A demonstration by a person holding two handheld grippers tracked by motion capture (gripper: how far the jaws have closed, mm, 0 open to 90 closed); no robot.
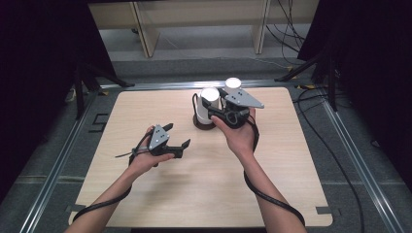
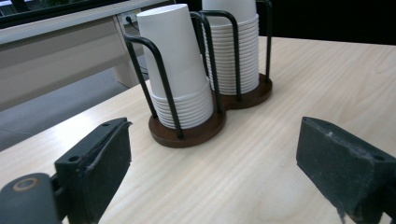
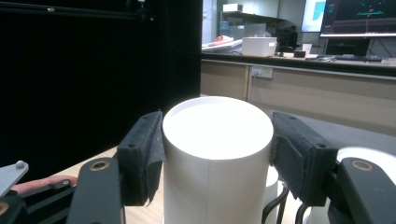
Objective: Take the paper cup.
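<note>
— Watching the right gripper (image 3: 217, 158), did you see its jaws flank the top white paper cup (image 3: 217, 163) of the nearer stack?

— Yes; they sat at its sides, though I couldn't tell if the pads pressed. That stack stood in the black wire cup holder with the round brown wooden base (image 1: 203, 125), near the far middle of the pale wooden table (image 1: 204, 194).

— And the left gripper (image 1: 177, 141)?

— Its jaws were apart and empty, facing the holder from a distance. I'd judge it should have steadied the lower cups while the right squeezed lightly and lifted straight up, to avoid crushing the rim.
</note>
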